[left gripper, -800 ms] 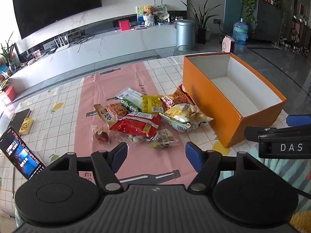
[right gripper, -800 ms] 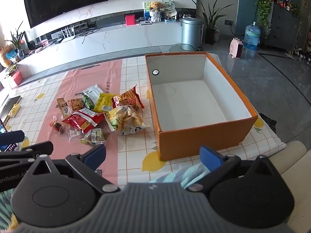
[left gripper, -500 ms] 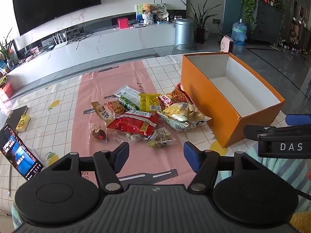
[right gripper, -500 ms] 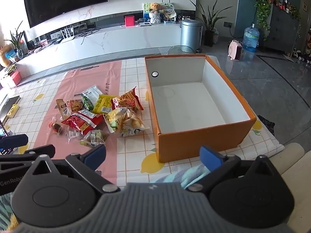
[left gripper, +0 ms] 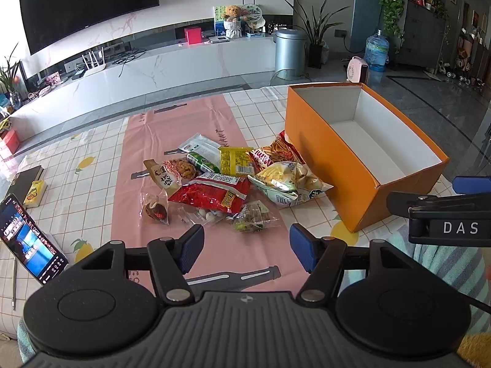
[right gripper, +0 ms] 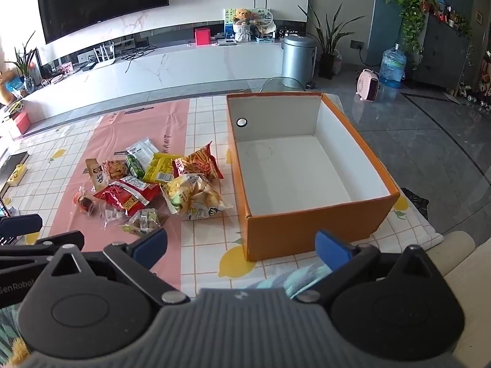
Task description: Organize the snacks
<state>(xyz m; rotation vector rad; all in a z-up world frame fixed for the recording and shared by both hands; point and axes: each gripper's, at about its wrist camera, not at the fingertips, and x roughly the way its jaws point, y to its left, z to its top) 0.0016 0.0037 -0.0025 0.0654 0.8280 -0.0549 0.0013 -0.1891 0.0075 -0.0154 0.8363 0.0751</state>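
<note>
phone (left gripper: 30, 239) propped left | TV (left gripper: 89, 3) | bin (left gripper: 290, 50) | water jug (left gripper: 376, 50)

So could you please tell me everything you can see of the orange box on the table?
The orange box is a lidless rectangular carton, apparently cardboard, orange outside and white inside. It stands upright on the checked tablecloth, right of the snack pile. It is empty; a small round fitting sits on its far inner wall. An orange-red snack bag lies against its left wall. Neither gripper touches it.

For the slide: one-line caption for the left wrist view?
Open left gripper facing a snack pile on the pink mat, beside an empty orange box.
</note>
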